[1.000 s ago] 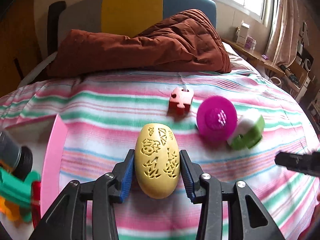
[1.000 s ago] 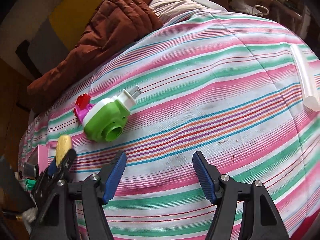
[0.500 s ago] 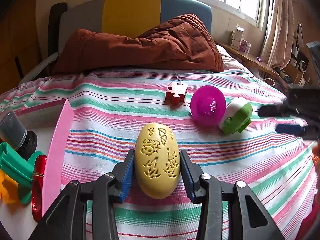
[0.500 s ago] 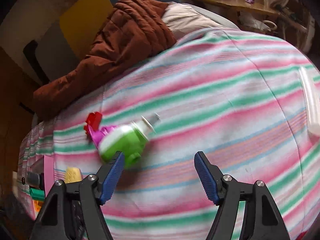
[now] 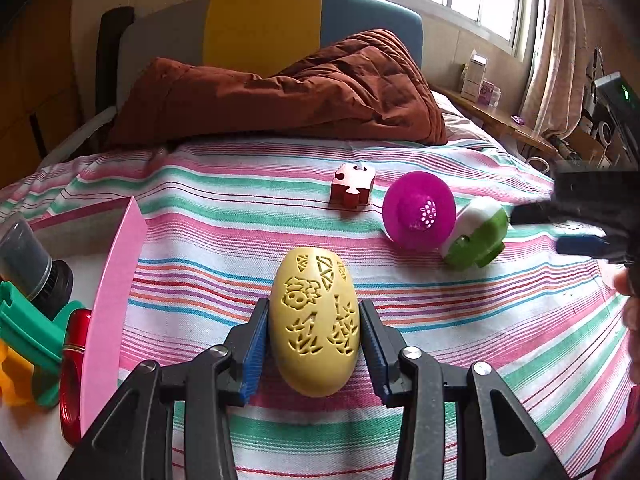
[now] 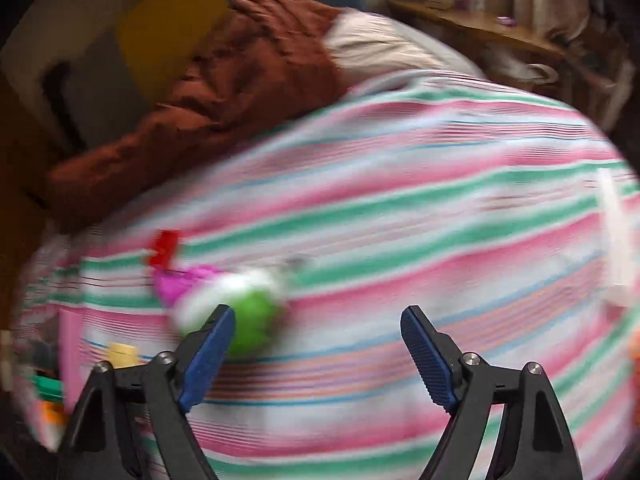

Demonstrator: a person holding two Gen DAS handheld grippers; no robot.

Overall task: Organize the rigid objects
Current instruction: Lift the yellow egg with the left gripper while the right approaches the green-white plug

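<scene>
left tongs [image 5: 314, 330] clamp my yellow egg [image 5: 315, 322] | right tongs [image 6: 316, 354] opening, empty | risk: blurred swing knocks green toy [image 6: 252, 320] at 10 o'clock

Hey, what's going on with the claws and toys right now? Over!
Left gripper shut on yellow egg. Right gripper empty, jaws opening, near green toy. Nothing blocking.

A yellow carved egg [image 5: 314, 322] is clamped upright. On the striped bed at its one o'clock lie a red puzzle piece [image 5: 352, 188], magenta disc [image 5: 418, 210] and green-white toy [image 5: 476, 232].
</scene>
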